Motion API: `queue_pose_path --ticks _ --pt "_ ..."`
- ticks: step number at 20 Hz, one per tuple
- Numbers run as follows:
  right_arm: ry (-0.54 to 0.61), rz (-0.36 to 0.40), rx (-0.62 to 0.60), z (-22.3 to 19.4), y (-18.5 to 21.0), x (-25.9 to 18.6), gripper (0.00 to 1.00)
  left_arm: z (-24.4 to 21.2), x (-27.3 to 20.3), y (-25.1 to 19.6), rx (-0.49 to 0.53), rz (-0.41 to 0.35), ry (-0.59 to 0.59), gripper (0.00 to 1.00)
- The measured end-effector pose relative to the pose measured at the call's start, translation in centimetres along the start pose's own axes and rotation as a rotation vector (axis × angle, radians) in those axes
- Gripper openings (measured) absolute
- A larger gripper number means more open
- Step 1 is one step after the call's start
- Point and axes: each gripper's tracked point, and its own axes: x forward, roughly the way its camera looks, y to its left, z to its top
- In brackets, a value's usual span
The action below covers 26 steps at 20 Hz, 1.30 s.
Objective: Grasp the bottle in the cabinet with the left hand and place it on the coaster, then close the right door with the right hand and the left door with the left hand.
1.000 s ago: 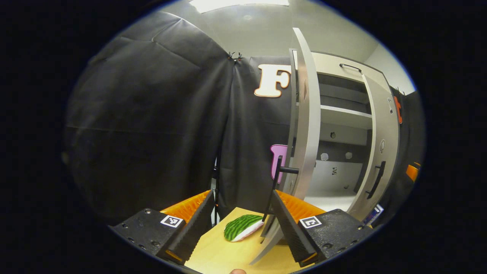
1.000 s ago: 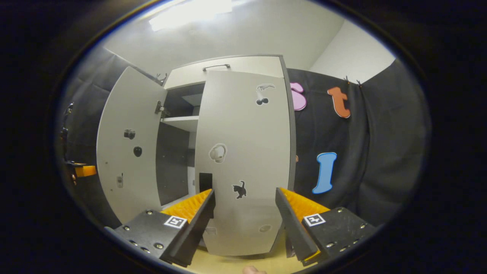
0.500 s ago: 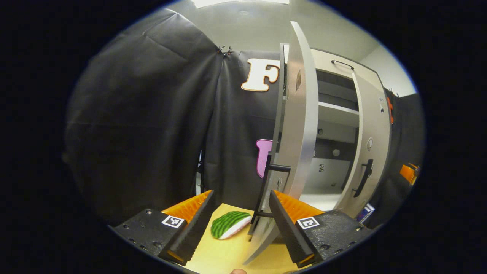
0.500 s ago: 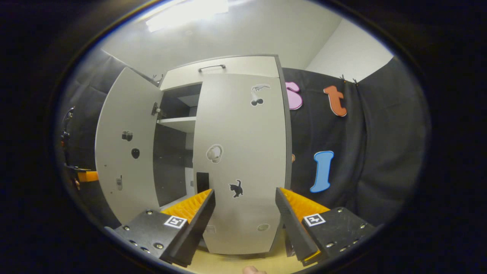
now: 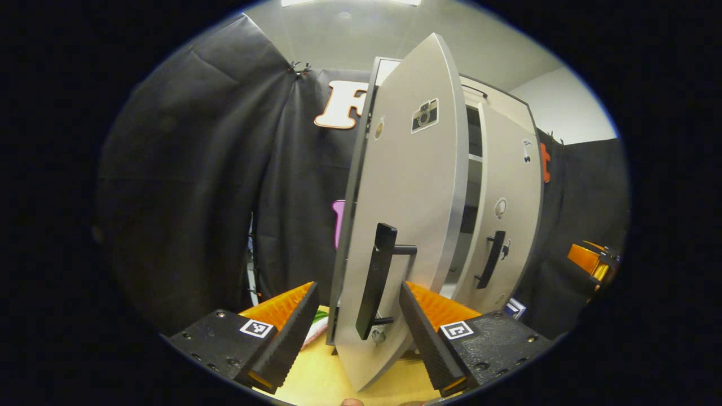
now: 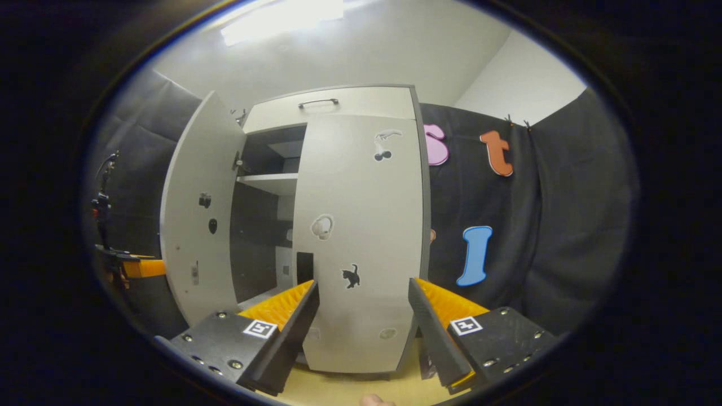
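The grey cabinet's left door [image 5: 412, 186] stands close in front of my left gripper [image 5: 358, 288], which is open. The door's black handle [image 5: 373, 282] and lower edge sit between the fingers; I cannot tell if they touch. A sliver of the green watermelon coaster [image 5: 316, 322] peeks out left of the door on the wooden table. In the right gripper view the right door [image 6: 361, 237] is almost shut against the cabinet, and my right gripper [image 6: 362, 283] hangs open just before it. The left door [image 6: 197, 225] there stands partly open, showing a shelf [image 6: 271, 181].
Black cloth walls hem in the cabinet on both sides. The right door's handle [image 5: 491, 259] shows past the left door's edge. The other gripper appears far off at the right [image 5: 589, 259] and at the left [image 6: 138, 268]. A wooden tabletop [image 6: 338, 389] lies under the cabinet.
The left door has swung toward the cabinet and now shows its outer face and handle to my left gripper, covering most of the coaster. The right door and right gripper have barely moved.
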Motion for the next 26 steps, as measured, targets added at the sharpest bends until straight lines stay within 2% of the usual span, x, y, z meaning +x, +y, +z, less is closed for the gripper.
queue_pose_path --ticks 3,7,8,9,10,15,16,17,18,26 --pt "0.0 -0.01 0.008 0.1 -0.3 -0.2 0.93 -0.5 1.1 -2.4 -0.012 -0.058 0.009 0.92" --pt "-0.005 -0.016 0.008 0.3 -0.4 -0.5 0.93 -1.4 1.8 -6.3 0.008 -0.156 0.031 0.92" --pt "-0.006 -0.018 0.009 0.3 -0.4 -0.5 0.96 -1.4 1.8 -6.8 0.022 -0.165 0.034 0.93" --pt "-0.007 -0.021 0.012 0.3 -0.5 -0.6 0.93 -1.5 1.9 -6.9 0.036 -0.169 0.038 0.93" --pt "-0.007 -0.022 0.014 0.4 -0.5 -0.6 0.96 -1.5 1.8 -7.1 0.046 -0.171 0.037 0.94" --pt "-0.006 -0.037 0.022 0.4 -0.9 -1.0 0.96 -0.3 1.6 -6.8 0.027 -0.15 0.013 0.93" --pt "-0.007 -0.037 0.025 0.4 -0.9 -1.1 0.93 -0.1 1.6 -6.7 0.022 -0.145 0.01 0.93" --pt "-0.007 -0.038 0.026 0.4 -1.0 -1.3 0.96 0.1 1.5 -6.5 0.023 -0.14 0.008 0.93" --pt "-0.007 -0.038 0.027 0.4 -1.1 -1.4 0.93 0.2 1.3 -6.3 0.027 -0.134 0.005 0.93" --pt "-0.009 -0.029 0.025 0.6 -0.8 -1.7 0.96 1.5 0.6 -5.8 0.058 -0.104 -0.017 0.94"
